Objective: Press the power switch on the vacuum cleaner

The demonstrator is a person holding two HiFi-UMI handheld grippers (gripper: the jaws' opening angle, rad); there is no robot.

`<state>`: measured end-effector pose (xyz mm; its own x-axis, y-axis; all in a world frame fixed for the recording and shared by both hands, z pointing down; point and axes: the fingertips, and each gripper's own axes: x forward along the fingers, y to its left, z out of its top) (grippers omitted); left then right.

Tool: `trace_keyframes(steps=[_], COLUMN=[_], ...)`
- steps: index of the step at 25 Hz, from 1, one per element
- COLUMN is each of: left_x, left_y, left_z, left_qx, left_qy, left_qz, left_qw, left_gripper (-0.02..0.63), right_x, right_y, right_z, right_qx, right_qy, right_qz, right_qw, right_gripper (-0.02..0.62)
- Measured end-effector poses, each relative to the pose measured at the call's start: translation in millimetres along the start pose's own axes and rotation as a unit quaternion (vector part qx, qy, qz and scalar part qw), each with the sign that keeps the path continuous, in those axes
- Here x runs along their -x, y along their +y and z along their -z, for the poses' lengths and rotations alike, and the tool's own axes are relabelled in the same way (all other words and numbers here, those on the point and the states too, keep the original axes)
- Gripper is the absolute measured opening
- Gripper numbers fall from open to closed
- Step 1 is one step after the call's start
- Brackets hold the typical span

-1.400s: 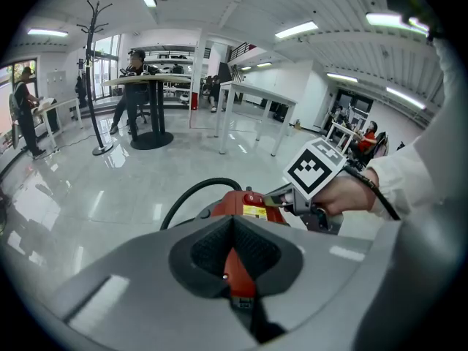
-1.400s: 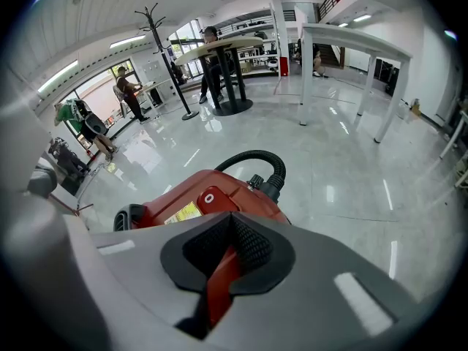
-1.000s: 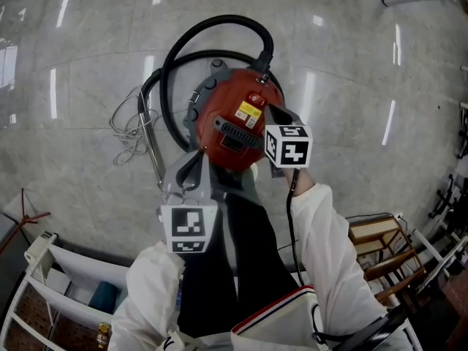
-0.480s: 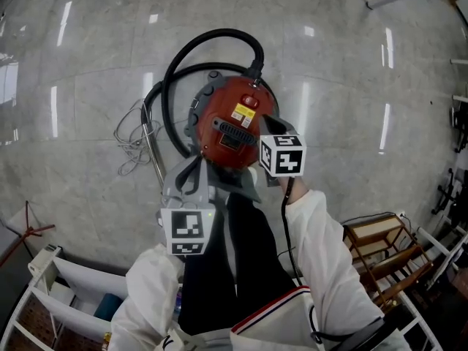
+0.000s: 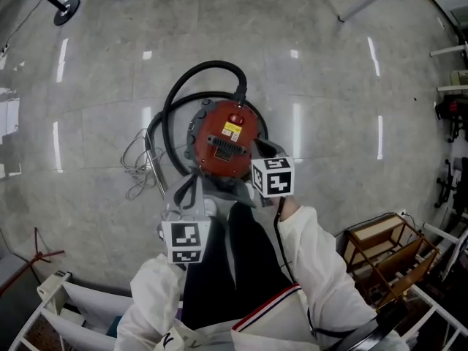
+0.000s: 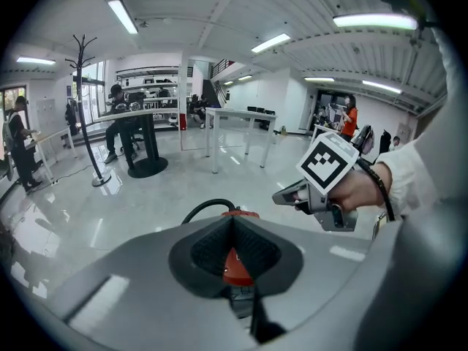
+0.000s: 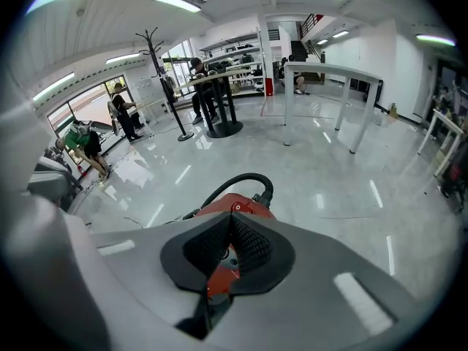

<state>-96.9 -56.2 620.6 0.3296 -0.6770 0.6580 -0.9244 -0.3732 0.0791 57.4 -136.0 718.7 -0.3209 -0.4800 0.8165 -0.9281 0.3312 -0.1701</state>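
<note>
The red canister vacuum cleaner [image 5: 223,139] sits on the grey floor, its black hose [image 5: 191,80] looping round behind it. From above, my left gripper [image 5: 194,178] hangs over the near left edge of the vacuum and my right gripper [image 5: 260,151] over its near right edge. Both are held up in the air, apart from the vacuum. In the left gripper view my left gripper [image 6: 232,219] is shut with nothing in it, and the red body [image 6: 235,268] shows below the pads. The right gripper [image 7: 232,216] is likewise shut and empty above the vacuum [image 7: 245,204].
A grey power cord [image 5: 137,164] and a metal wand [image 5: 154,168] lie left of the vacuum. A wooden stool [image 5: 382,246] stands at the right, a white shelf cart [image 5: 64,298] at the lower left. A coat stand [image 6: 86,115], tables [image 7: 333,75] and people are farther off.
The head view has risen, so the vacuum looks smaller. Both grippers have drawn back from over the red body toward its near edge; their jaws stay shut.
</note>
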Motion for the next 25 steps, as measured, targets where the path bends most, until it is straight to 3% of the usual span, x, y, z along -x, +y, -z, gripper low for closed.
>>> trace_keyframes(steps=[15, 25], left_x=[54.4, 82.6], left_y=[8.2, -3.8], left_z=[-60.1, -114.1], left_qx=[-0.027, -0.021], left_qy=[-0.027, -0.051], left_qz=[-0.009, -0.008], left_qw=[0.9992, 0.9984], left_gripper=[0.0, 0.0], right_x=[128.8, 216.0], right_y=[28.4, 43.3], right_z=[-40.3, -86.6], right_qx=[0.017, 0.006], right_qy=[-0.051, -0.11], right_qz=[-0.011, -0.025], right_qw=[0.998, 0.994], right_gripper=[0.002, 0.002])
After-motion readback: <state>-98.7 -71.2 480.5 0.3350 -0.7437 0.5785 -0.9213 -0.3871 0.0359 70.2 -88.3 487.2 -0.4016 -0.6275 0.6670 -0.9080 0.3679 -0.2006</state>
